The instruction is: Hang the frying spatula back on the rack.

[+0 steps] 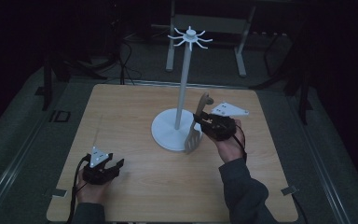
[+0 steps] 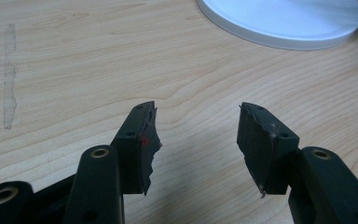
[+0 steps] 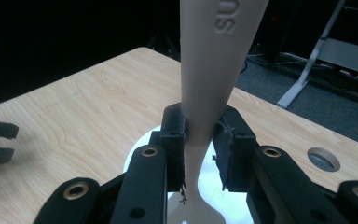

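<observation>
**Slotted spatula clamped in the right tool beside the white hanging stand**

In the high view the right tool (image 1: 204, 122) grips a beige slotted spatula (image 1: 196, 133) by its handle, close to where the handle widens into the blade. The spatula stands nearly upright, handle end up and slotted blade down, with the blade hanging over the right edge of the stand's round base (image 1: 168, 133). In the right gripper view the two black jaws press on either side of the handle (image 3: 205, 84), which rises between them and carries raised lettering near the top.

The white stand (image 1: 184, 79) sits near the middle of the wooden worktop (image 1: 121, 121): a thin pole on a disc base, crowned by a ring of curved hooks (image 1: 190, 37). The spatula is just right of the pole and well below the hooks.

The left tool (image 1: 103, 167) rests low at the near left of the worktop, well apart from the stand. In the left gripper view its jaws stand apart with bare wood between them, and the base's rim (image 2: 279, 28) shows ahead.
</observation>
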